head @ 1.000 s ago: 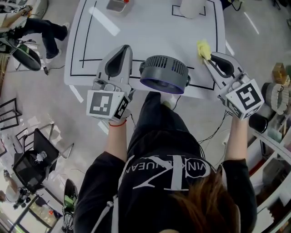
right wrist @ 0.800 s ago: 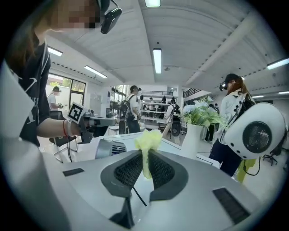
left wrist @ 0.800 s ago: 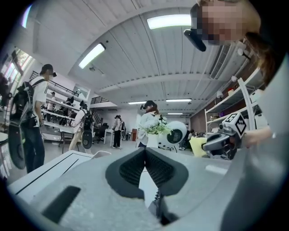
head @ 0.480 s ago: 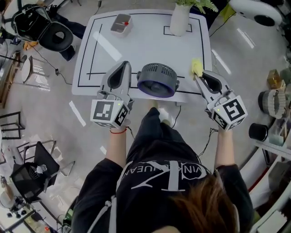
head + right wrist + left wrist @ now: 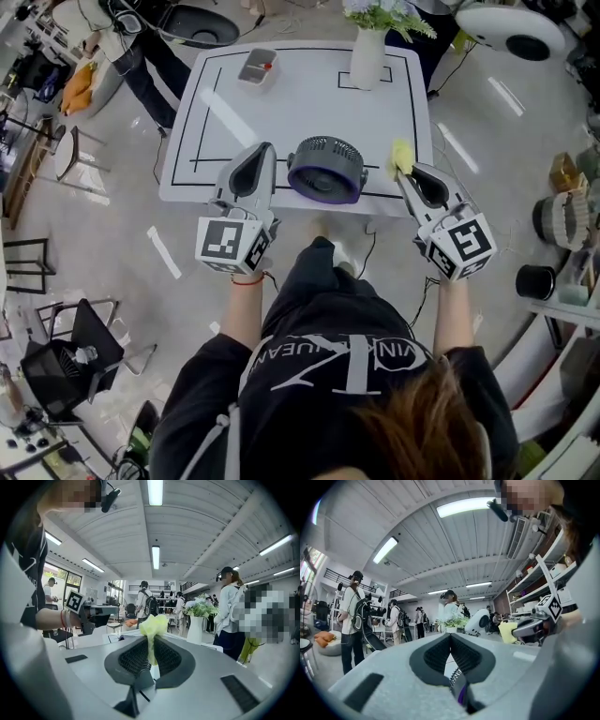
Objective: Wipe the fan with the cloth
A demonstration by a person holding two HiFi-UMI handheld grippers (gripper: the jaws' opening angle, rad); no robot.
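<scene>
Fan [image 5: 325, 169] faces the person; cloth [image 5: 401, 155] sticks forward from right gripper's [image 5: 404, 170] jaws

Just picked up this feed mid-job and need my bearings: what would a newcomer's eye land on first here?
The dark fan with a purple rim sits at the near edge of the white table, between the two grippers. The right gripper has its jaws shut on a bright yellow cloth to the right of the fan and apart from it. The left gripper stands at the fan's left, jaws together and empty.
</scene>
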